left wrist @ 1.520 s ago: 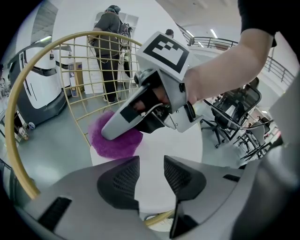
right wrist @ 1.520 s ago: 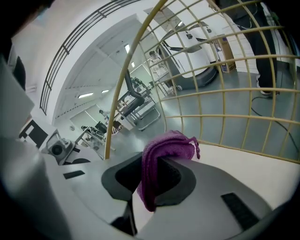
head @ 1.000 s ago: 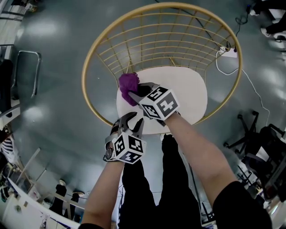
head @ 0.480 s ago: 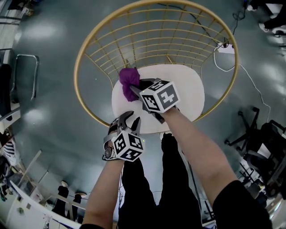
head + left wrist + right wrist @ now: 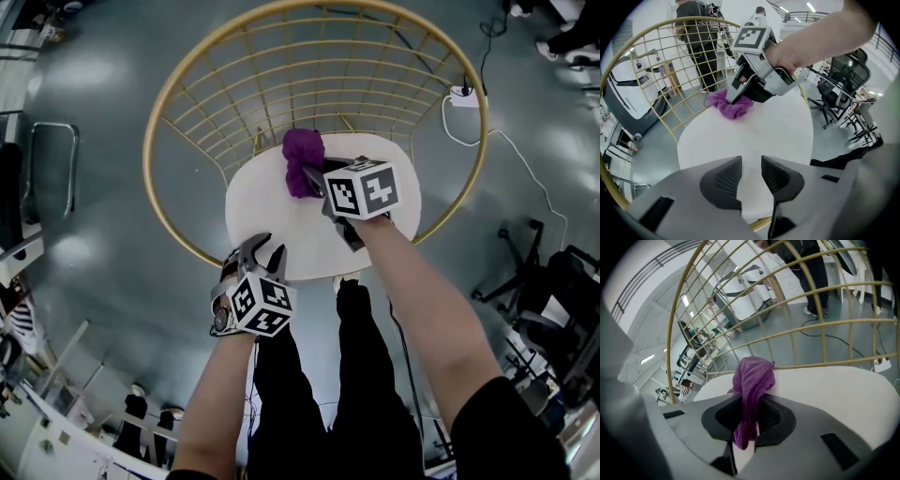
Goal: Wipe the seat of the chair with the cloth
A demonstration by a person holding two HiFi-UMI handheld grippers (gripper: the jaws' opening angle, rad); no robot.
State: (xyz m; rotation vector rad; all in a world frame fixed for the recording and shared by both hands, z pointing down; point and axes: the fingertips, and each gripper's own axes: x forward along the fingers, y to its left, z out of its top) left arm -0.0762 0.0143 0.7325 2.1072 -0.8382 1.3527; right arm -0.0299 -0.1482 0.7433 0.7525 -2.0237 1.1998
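Observation:
A round white seat (image 5: 281, 220) (image 5: 754, 136) (image 5: 843, 390) sits inside a gold wire chair frame (image 5: 309, 66) (image 5: 656, 70) (image 5: 787, 333). My right gripper (image 5: 314, 178) (image 5: 736, 96) (image 5: 749, 420) is shut on a purple cloth (image 5: 302, 159) (image 5: 731, 105) (image 5: 752, 385), which rests bunched on the back of the seat near the wire back. My left gripper (image 5: 261, 251) (image 5: 751, 176) hovers at the seat's front edge, jaws a little apart and with nothing between them.
A white power strip and cable (image 5: 464, 98) lie on the grey floor behind the chair. Office chairs (image 5: 534, 281) (image 5: 839, 84) stand to the right, a metal frame (image 5: 52, 159) to the left. A person (image 5: 701, 42) stands beyond the chair back.
My right gripper has dragged the cloth from the seat's left rear toward the middle rear. The left gripper has barely moved at the front edge.

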